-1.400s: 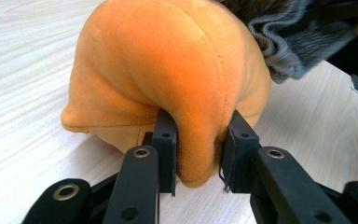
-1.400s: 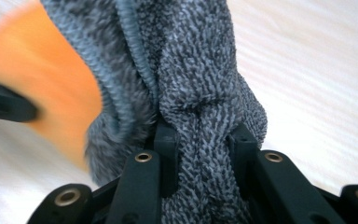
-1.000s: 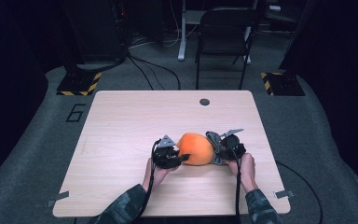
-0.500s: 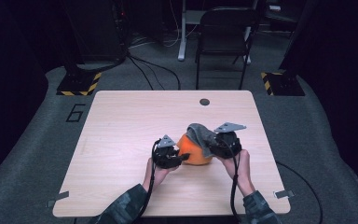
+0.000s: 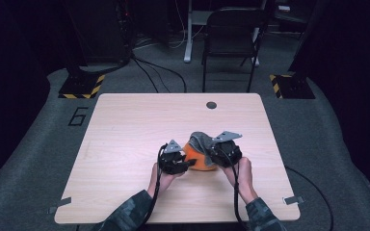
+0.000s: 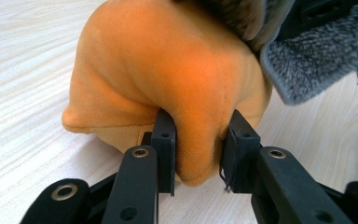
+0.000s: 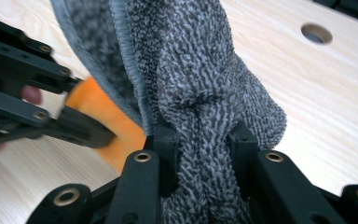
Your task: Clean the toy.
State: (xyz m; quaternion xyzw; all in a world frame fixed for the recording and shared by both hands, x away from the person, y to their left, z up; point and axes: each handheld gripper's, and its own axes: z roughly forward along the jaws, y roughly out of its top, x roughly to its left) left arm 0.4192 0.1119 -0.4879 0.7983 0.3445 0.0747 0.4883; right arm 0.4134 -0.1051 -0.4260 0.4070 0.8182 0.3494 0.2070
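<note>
Orange plush (image 5: 200, 160) sits on the table (image 5: 125, 144), near-centre and a bit toward the person's edge, between both grippers

Left gripper (image 6: 198, 156): jaws clamped on a fold of the orange plush at its low end, fabric bulging out between the pads. In the high view the left gripper (image 5: 185, 163) sits at the plush's left side, low on the table, left hand (image 5: 161, 175) behind it

Right gripper (image 7: 200, 154): jaws pinched tight on a bunched wad of grey cloth (image 7: 200, 84), knit texture, stitched hem running up the left side of it. In the high view the right gripper (image 5: 212, 154) is at the plush's right side, with the grey cloth (image 5: 200, 140) draped over the top of the plush. Right hand (image 5: 238, 175) is behind it, cable trailing back toward the sleeve

Left gripper view: grey cloth (image 6: 317, 60) hangs past the plush's upper right, its edge off the table surface, orange body (image 6: 168, 70) below and left of it

Right gripper view: orange (image 7: 107, 121) shows under the grey hem, left gripper's black linkage (image 7: 28, 93) at the far left

Round hole (image 5: 211, 105) in the table near the far edge, well apart from the work. Chair (image 5: 231, 38) stands on the floor beyond the table
</note>
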